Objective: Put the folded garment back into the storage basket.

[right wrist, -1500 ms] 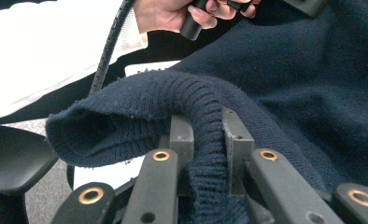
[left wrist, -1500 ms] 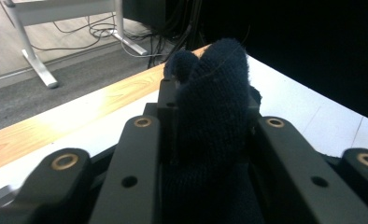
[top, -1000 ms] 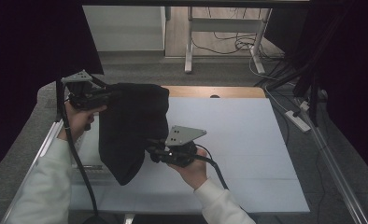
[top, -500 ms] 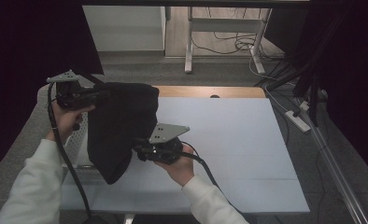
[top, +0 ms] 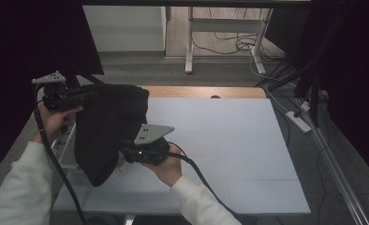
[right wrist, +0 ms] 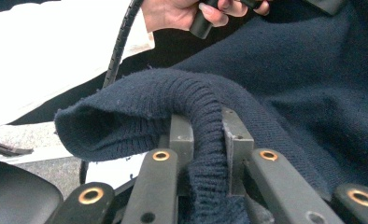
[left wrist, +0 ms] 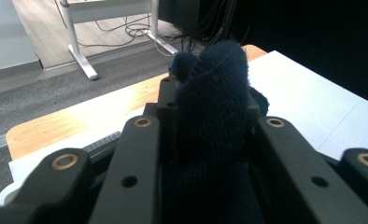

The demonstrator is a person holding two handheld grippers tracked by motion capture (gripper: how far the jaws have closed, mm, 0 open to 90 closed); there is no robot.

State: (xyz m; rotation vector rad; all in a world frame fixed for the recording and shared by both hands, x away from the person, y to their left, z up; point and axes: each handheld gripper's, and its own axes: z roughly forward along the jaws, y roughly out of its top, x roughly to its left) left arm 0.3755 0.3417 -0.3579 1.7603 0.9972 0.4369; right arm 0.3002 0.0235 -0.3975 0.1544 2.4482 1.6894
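both sets of fingers are clamped on the dark knit sweater (top: 108,126), and i'm carrying it leftward across the table as i go. close in, my right gripper (right wrist: 210,135) pinches a thick ribbed fold between its pads, the cloth bulging over the top. my left gripper (left wrist: 209,100) grips another bunch of the same navy wool, a tuft poking up past the tips. since a second ago both hands have slid toward the left edge of the white table (top: 229,140), and the sweater now hangs over that corner, lifted between them, its lower end drooping just above the surface. farther off, the wooden strip (top: 206,92) and the grey floor beyond sit untouched. i reckon i'm repositioning it for a spread or fold.
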